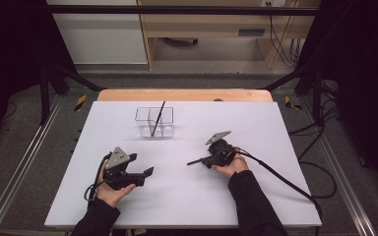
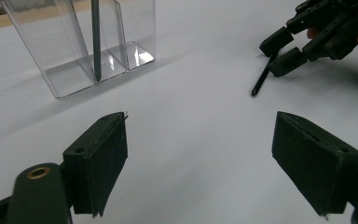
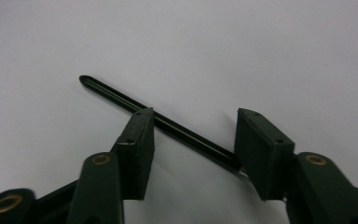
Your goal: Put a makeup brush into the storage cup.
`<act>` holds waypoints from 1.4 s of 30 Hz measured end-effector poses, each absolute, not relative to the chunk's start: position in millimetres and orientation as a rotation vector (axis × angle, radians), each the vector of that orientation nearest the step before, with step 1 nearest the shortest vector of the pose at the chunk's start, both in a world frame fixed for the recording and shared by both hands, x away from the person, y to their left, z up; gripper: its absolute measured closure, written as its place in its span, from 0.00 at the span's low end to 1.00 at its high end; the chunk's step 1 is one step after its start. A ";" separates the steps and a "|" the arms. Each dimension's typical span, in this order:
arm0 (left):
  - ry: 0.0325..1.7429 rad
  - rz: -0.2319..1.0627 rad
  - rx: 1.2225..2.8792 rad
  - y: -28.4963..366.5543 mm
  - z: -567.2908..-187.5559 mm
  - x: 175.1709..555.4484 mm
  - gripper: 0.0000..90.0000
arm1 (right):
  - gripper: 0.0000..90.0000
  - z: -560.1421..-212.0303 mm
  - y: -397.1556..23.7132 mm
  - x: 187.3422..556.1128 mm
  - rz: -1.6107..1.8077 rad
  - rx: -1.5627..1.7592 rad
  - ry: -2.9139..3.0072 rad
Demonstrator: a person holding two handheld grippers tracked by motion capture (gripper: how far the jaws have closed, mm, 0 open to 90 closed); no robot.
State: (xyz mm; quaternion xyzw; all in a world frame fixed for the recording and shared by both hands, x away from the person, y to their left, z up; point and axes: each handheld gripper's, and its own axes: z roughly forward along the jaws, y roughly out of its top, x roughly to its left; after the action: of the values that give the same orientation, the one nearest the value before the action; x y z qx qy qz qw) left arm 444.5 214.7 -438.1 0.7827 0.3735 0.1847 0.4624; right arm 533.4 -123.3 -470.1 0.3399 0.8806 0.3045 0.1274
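A black pen (image 3: 116, 95) lies flat on the white table, running slantwise between the jaws of my right gripper (image 3: 195, 114). The jaws stand apart around it and I see no firm squeeze. From above, that right gripper (image 1: 204, 161) is at the table's right middle, with the pen (image 1: 194, 162) poking out to its left. My left gripper (image 1: 142, 164) hovers open at the front left with nothing between its fingers. A clear divided holder (image 1: 155, 123) stands behind, with a second dark pen (image 1: 157, 118) leaning in it.
The white table top (image 1: 177, 196) has bare room between and in front of the grippers. A cable (image 1: 280, 177) trails from the right gripper toward the front right edge. Black frame posts stand at the far corners.
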 end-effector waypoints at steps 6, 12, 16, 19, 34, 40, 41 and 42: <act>0.918 0.453 1.925 214.6 -438.2 444.5 0.20 | 0.70 -467.4 -124.6 532.3 0.857 0.995 2.571; 0.917 0.453 1.923 214.5 -438.1 444.2 0.20 | 0.78 -464.9 -126.0 530.5 0.814 1.001 2.577; 0.916 0.450 1.926 214.4 -438.3 444.4 0.20 | 0.80 -463.7 -126.6 529.5 0.800 0.995 2.586; 0.914 0.449 1.929 214.2 -438.3 444.4 0.20 | 0.82 -462.6 -126.7 528.6 0.796 1.006 2.590; 0.908 0.443 1.936 213.0 -438.9 444.4 0.20 | 0.90 -463.6 -125.7 528.0 0.805 1.010 2.610; 0.909 0.441 1.938 213.0 -439.1 444.5 0.20 | 0.93 -462.6 -126.2 528.0 0.805 1.049 2.622; 0.909 0.440 1.938 212.9 -439.1 444.5 0.20 | 0.93 -462.6 -126.1 528.0 0.805 1.056 2.622; 0.907 0.439 1.940 212.7 -439.1 444.4 0.20 | 0.93 -462.6 -126.0 528.0 0.804 1.057 2.621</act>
State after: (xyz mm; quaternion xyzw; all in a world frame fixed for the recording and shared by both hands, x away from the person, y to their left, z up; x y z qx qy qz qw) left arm 444.4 212.7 -439.1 0.7879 0.3686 0.1784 0.4598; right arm 528.0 -126.0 -462.6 0.3579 0.8874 0.2722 0.1016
